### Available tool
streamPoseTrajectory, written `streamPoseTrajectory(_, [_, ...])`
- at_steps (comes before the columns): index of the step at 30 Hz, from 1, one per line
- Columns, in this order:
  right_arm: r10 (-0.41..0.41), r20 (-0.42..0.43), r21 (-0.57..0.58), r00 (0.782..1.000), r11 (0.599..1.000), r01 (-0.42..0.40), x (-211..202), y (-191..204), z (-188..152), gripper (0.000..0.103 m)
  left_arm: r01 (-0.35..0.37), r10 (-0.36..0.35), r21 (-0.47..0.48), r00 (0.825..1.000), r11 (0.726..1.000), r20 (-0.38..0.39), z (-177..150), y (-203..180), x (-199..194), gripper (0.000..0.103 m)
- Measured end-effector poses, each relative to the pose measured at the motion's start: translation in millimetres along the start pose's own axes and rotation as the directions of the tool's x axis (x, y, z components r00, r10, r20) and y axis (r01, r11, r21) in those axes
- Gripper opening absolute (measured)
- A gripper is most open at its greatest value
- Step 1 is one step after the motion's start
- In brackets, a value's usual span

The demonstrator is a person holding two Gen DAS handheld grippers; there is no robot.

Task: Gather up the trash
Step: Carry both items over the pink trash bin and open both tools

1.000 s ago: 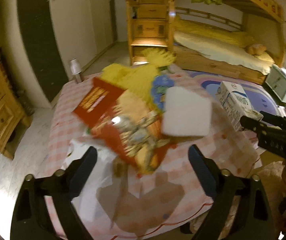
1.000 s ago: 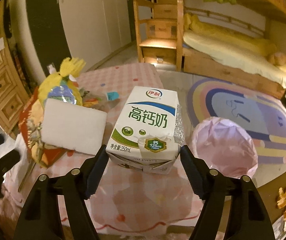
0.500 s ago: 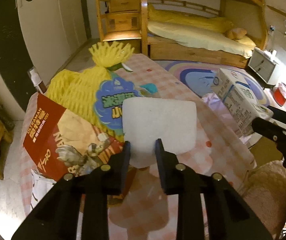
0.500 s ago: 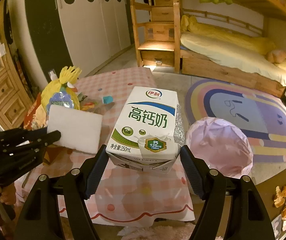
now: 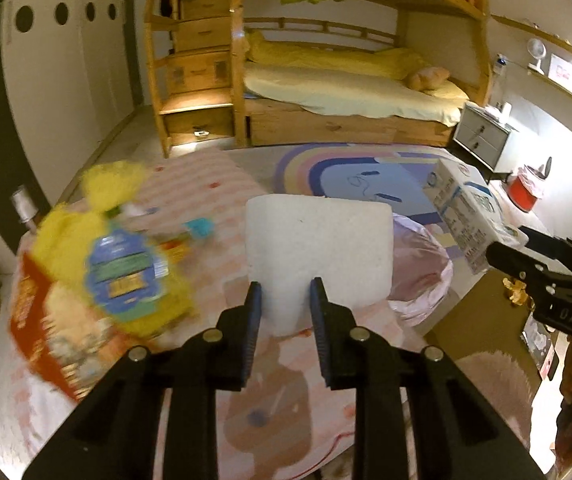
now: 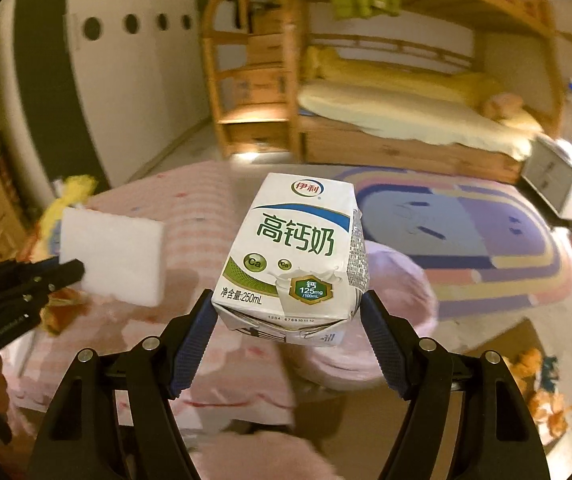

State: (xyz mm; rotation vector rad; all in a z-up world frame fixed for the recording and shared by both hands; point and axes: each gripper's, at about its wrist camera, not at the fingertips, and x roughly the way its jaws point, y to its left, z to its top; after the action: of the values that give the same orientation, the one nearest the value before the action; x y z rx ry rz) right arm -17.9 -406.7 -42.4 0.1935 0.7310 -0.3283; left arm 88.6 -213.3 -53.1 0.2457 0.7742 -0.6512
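Left gripper (image 5: pixel 286 300), its jaws just closed, grips the foam block (image 5: pixel 317 252), now lifted beyond the surface (image 5: pixel 214 184) edge above the pink bin (image 5: pixel 421 276); right gripper (image 6: pixel 287 320) clamps the milk carton (image 6: pixel 293 256) at centre frame.

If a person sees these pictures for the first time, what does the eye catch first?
Two lifted pieces of trash: the left gripper pinches a white foam block, and the right gripper clamps a white milk carton. Behind both, a pink-lined trash bin waits beside the table.

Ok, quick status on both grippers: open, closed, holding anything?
Left gripper: closed on the white foam block.
Right gripper: closed on the milk carton.
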Motion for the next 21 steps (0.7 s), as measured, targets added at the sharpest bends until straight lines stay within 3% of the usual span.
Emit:
streamPoseTrajectory(8, [-0.074,-0.066,0.047,0.995,0.996,0.077,40.9,-45.1,-9.0,0.073,0.008,-0.006,0.052,0.999,0.999,-0.039,29.0,-56.7,59.6,0.025])
streamPoseTrajectory(21, [-0.075,-0.146,0.075,0.986,0.993,0.087,120.5,-84.6,3.8,0.073,0.041,-0.029,0.128,0.995,0.991,-0.098,76.8,-107.6,154.6,0.028])
